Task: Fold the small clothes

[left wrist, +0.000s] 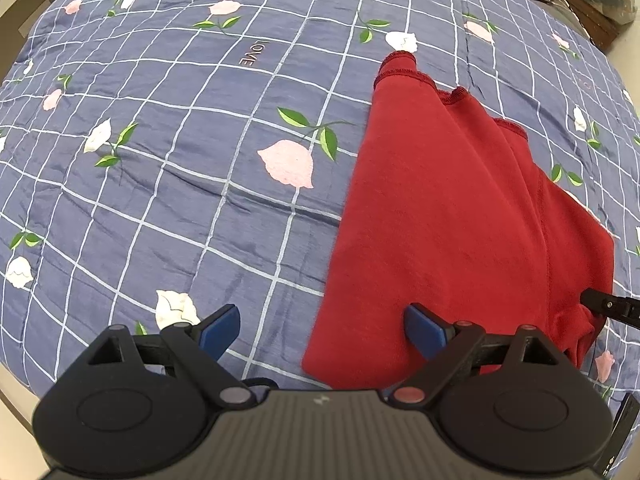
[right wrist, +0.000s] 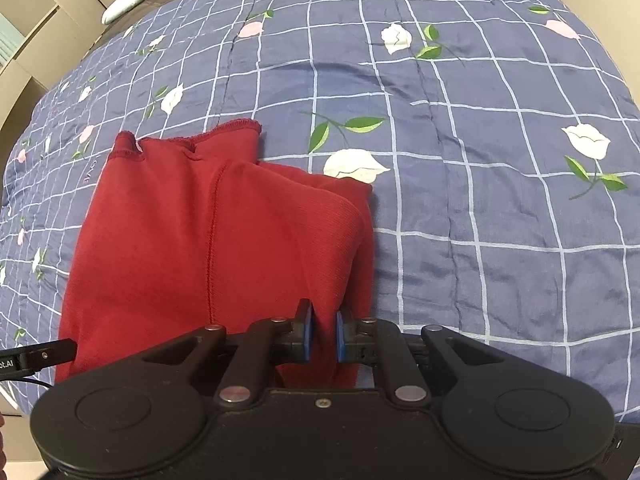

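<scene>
- Here, in the left wrist view, the left tongs (left wrist: 322,330) stand wide open with nothing between their blue pads (left wrist: 220,330).
- The red garment (left wrist: 460,216) lies on a bed covered by a blue checked quilt (left wrist: 180,200) printed with pink and white flowers and the word LOVE.
- The garment sits to the right of the left tongs' centre line; its near left corner (left wrist: 316,364) reaches into the gap between the two fingers, and the right pad (left wrist: 424,330) rests over the red cloth, while the left pad is over bare quilt.
- The garment runs away from the tongs, with its stitched hems (left wrist: 400,64) at the far end.
- At the right edge of this view a black tip of the right tongs (left wrist: 608,306) meets the garment's near right corner, where the cloth bunches.

- In the right wrist view, the right tongs (right wrist: 322,338) are nearly closed, their blue pads (right wrist: 307,336) pinching a fold of the red garment's (right wrist: 180,240) near right corner.
- The pinched fold rises in a rounded ridge (right wrist: 332,232) leading away from the tongs; the rest of the garment spreads to the left and ahead, flat on the quilt (right wrist: 480,160).
- A black tip of the left tongs (right wrist: 44,354) shows at the left edge, just beside the garment's near left edge.
</scene>
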### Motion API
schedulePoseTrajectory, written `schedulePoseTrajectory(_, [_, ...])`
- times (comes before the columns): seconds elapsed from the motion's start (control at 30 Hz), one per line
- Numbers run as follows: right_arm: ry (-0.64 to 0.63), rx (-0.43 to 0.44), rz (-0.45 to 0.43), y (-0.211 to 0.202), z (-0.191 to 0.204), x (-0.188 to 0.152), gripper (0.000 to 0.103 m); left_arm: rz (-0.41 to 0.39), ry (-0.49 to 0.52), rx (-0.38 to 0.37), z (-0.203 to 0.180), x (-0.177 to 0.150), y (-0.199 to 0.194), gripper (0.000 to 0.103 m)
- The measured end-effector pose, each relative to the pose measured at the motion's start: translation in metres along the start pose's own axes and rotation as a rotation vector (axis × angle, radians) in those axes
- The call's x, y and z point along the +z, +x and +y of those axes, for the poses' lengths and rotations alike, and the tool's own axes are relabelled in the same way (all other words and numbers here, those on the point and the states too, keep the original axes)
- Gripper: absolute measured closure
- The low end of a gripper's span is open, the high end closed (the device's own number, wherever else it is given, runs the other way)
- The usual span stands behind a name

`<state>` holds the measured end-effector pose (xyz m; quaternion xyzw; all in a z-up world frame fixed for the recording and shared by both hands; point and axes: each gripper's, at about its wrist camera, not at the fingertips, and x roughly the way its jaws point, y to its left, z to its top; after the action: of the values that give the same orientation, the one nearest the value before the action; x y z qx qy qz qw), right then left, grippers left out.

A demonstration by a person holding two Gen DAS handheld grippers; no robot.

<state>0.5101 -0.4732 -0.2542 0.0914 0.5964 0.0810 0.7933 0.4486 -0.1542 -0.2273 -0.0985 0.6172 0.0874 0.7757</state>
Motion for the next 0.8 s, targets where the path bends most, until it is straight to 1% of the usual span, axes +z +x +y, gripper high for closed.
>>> schedulePoseTrajectory(0.1, [-0.004, 0.002, -0.009, -0.001, 0.0, 0.0, 0.088, 0.002, -0.002, 0.0, -0.001, 0.0, 0.0, 0.01])
schedulePoseTrajectory(0.2, [-0.014, 0.014, -0.027, -0.005, 0.0, 0.001, 0.09, 0.004, -0.002, 0.002, -0.001, -0.001, 0.0, 0.01])
schedulePoseTrajectory(0.23, [-0.028, 0.022, -0.037, -0.007, 0.001, 0.003, 0.092, 0.003, -0.002, 0.002, -0.002, 0.0, 0.001, 0.01])
schedulePoseTrajectory(0.33, [-0.09, 0.011, -0.07, -0.012, 0.008, 0.01, 0.092, 0.003, -0.002, 0.001, -0.003, 0.0, 0.001, 0.01])
schedulePoseTrajectory(0.4, [-0.106, 0.003, -0.078, -0.011, 0.01, 0.015, 0.092, 0.004, 0.001, 0.002, -0.004, 0.0, 0.001, 0.01])
schedulePoseTrajectory(0.43, [-0.105, 0.0, -0.068, -0.008, 0.01, 0.017, 0.089, 0.004, 0.003, 0.004, -0.005, 0.001, 0.001, 0.01])
schedulePoseTrajectory(0.47, [-0.103, -0.005, -0.05, -0.004, 0.009, 0.018, 0.084, 0.005, 0.005, 0.004, -0.006, 0.001, 0.001, 0.01])
schedulePoseTrajectory(0.53, [-0.098, -0.004, -0.017, 0.001, 0.006, 0.018, 0.08, 0.008, 0.006, 0.004, -0.007, 0.001, 0.002, 0.01])
schedulePoseTrajectory(0.6, [-0.093, 0.004, -0.021, -0.002, 0.004, 0.014, 0.068, 0.009, 0.009, 0.003, -0.008, 0.0, 0.001, 0.01])
schedulePoseTrajectory(0.63, [-0.087, 0.009, -0.022, -0.003, 0.004, 0.012, 0.058, 0.009, 0.011, 0.004, -0.008, 0.0, 0.001, 0.01])
schedulePoseTrajectory(0.67, [-0.085, 0.012, -0.021, -0.004, 0.004, 0.009, 0.054, 0.011, 0.012, 0.005, -0.008, 0.001, 0.002, 0.01])
schedulePoseTrajectory(0.8, [-0.096, -0.006, 0.02, 0.0, 0.007, -0.009, 0.053, 0.019, 0.018, 0.008, -0.01, 0.001, 0.004, 0.01])
